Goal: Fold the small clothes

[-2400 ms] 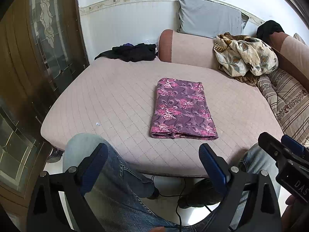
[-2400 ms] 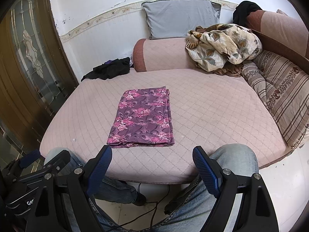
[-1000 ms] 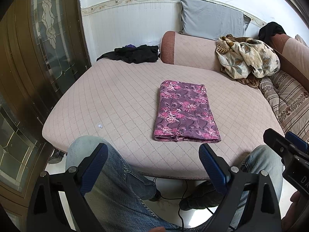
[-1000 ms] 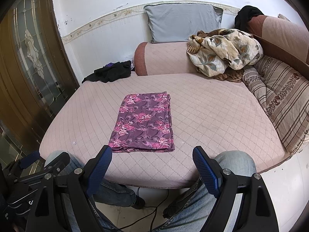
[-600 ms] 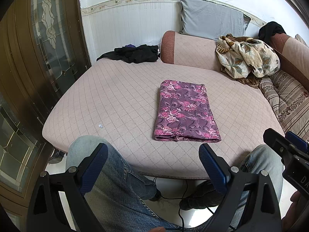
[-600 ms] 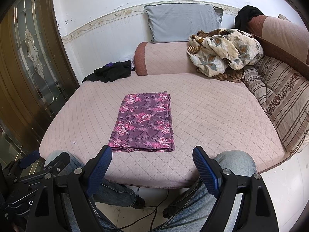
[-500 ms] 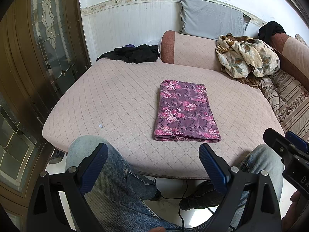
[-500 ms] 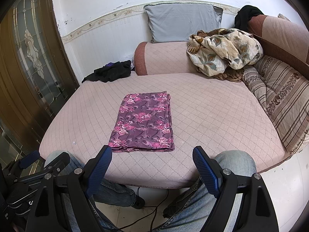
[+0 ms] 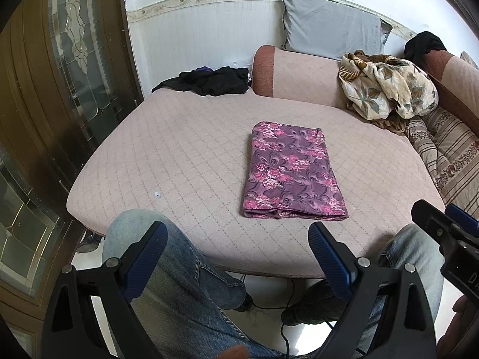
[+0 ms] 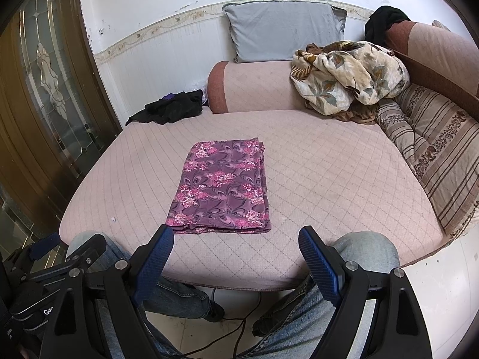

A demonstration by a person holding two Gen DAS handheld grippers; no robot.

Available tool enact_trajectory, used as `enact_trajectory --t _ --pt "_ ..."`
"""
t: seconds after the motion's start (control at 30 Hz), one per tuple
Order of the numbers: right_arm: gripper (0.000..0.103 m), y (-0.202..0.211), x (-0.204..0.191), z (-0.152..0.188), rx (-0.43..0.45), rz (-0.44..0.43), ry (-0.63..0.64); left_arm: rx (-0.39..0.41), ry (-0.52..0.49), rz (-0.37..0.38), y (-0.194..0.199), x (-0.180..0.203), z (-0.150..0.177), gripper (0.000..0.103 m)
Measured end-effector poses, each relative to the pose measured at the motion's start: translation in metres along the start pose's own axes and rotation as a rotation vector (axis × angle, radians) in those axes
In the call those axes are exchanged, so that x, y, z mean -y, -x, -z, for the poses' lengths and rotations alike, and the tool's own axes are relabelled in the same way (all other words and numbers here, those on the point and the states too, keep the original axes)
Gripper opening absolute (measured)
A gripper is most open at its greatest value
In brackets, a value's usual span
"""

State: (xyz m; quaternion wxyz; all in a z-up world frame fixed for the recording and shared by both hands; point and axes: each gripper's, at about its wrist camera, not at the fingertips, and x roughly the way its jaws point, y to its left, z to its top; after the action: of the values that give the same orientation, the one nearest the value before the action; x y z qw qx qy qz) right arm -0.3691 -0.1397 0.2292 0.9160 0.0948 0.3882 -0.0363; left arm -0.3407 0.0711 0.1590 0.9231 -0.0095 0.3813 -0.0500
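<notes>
A purple floral garment (image 9: 292, 173) (image 10: 223, 188) lies folded into a flat rectangle on the pink quilted sofa seat (image 9: 167, 149) (image 10: 329, 173). My left gripper (image 9: 238, 236) hangs open over the person's knees, short of the seat's front edge, with nothing between its blue pads. My right gripper (image 10: 236, 239) is also open and empty, held just in front of the garment's near edge. The right gripper's body shows at the right edge of the left wrist view, and the left one at the lower left of the right wrist view.
A black garment (image 9: 209, 80) (image 10: 170, 109) lies crumpled at the seat's back left. A floral blanket (image 9: 386, 89) (image 10: 344, 77) is heaped on the backrest, under a grey pillow (image 10: 284, 30). Striped cushions (image 10: 434, 143) line the right side. A wood-and-glass door (image 9: 60, 74) stands left.
Both views sit slightly lower than at the earliest frames, so the garment appears a little farther up the seat. Over the last second nothing has moved.
</notes>
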Motion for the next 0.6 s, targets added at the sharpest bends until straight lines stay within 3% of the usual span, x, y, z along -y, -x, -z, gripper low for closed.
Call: enact_trajectory --t 0.6 --pt "0.089 -0.059 0.004 -0.017 -0.063 -0.01 -0.002 -0.065 -0.003 -0.01 -0.054 0.007 -0.021 0.094"
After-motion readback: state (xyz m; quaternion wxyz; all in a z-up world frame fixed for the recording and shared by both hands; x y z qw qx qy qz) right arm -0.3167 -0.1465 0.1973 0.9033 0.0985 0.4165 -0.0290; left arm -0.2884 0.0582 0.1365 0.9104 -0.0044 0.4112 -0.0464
